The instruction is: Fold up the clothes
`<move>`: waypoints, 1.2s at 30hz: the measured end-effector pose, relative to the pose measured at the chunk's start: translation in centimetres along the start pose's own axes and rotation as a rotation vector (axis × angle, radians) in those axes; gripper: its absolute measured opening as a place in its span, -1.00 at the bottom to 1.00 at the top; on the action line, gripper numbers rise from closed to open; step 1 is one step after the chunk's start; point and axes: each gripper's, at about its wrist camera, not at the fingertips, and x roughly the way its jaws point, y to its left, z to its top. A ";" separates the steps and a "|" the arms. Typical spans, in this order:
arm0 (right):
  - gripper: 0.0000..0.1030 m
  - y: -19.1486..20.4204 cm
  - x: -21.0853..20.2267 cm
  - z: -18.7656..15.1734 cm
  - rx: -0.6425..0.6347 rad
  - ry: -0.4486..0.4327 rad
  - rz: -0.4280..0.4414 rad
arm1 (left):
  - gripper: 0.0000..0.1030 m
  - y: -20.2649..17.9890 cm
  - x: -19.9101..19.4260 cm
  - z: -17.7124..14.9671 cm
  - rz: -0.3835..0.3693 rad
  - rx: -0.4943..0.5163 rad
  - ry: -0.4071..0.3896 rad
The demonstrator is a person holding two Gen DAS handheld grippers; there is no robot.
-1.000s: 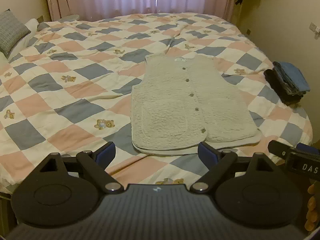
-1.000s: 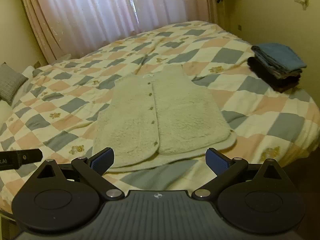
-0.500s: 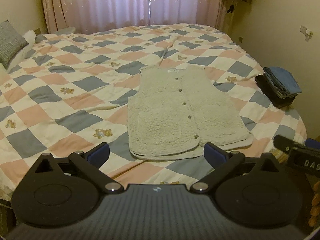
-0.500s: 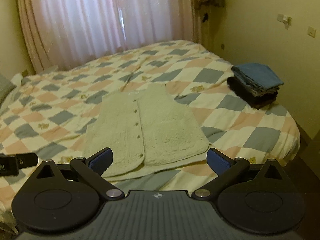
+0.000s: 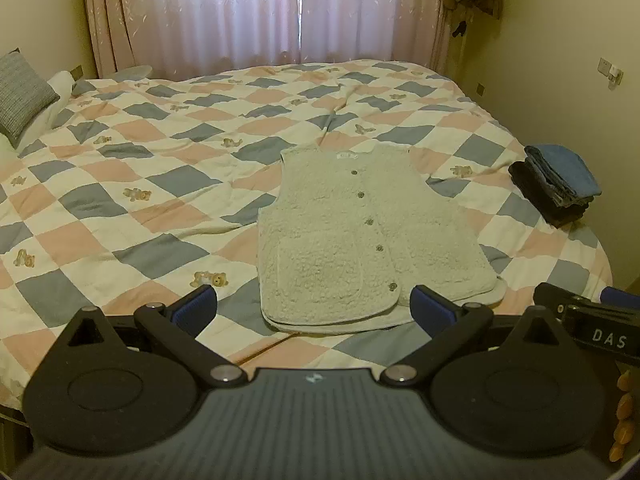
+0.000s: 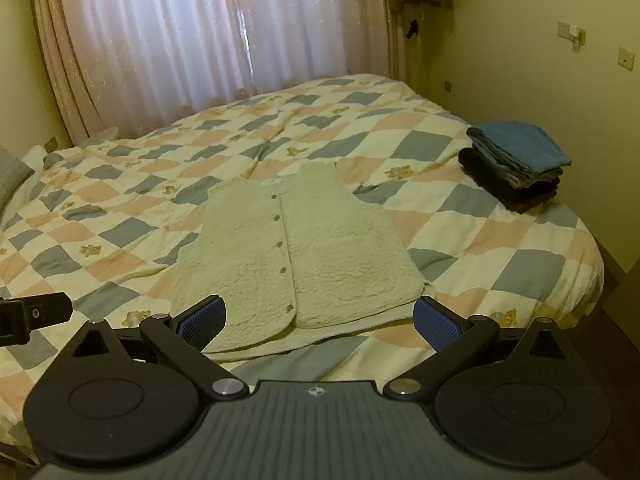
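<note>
A cream fleece vest (image 5: 360,236) lies flat and face up on the bed (image 5: 120,208), spread over the checked quilt of pink, grey-blue and white squares, its hem toward the near edge and its neckline toward the curtains (image 5: 248,12). It is buttoned down the front with a row of small dark buttons, a pale label shows inside the collar, and a patch pocket is faintly outlined on one front panel; a thin layer of the back peeks out below the hem. The left gripper (image 5: 316,306) and the right gripper (image 6: 320,316) both hover short of the hem with jaws spread wide and nothing between them. At the bed's far right side sits a stack of folded clothes (image 6: 516,160), blue on top of dark pieces; how many it holds is hard to make out. A grey pillow (image 5: 20,92) is cut off at the left border
</note>
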 end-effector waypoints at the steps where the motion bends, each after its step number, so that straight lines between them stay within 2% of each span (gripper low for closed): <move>1: 1.00 0.0 0.1 0.0 -0.001 0.002 0.001 | 0.97 0.0 0.1 0.0 0.000 0.001 0.001; 11: 1.00 -0.1 2.4 2.2 -0.031 0.049 -0.039 | 0.97 -0.6 1.2 1.0 0.013 0.002 0.009; 19: 1.00 -0.7 4.7 4.7 -0.072 0.083 -0.071 | 0.97 -2.0 4.0 3.2 0.039 -0.030 0.022; 28: 1.00 -3.5 9.2 9.4 -0.119 0.116 -0.036 | 0.97 -5.5 8.3 7.3 0.056 -0.061 0.026; 36: 1.00 -5.9 13.1 12.9 -0.159 0.145 0.000 | 0.97 -8.1 11.5 9.6 0.092 -0.114 0.051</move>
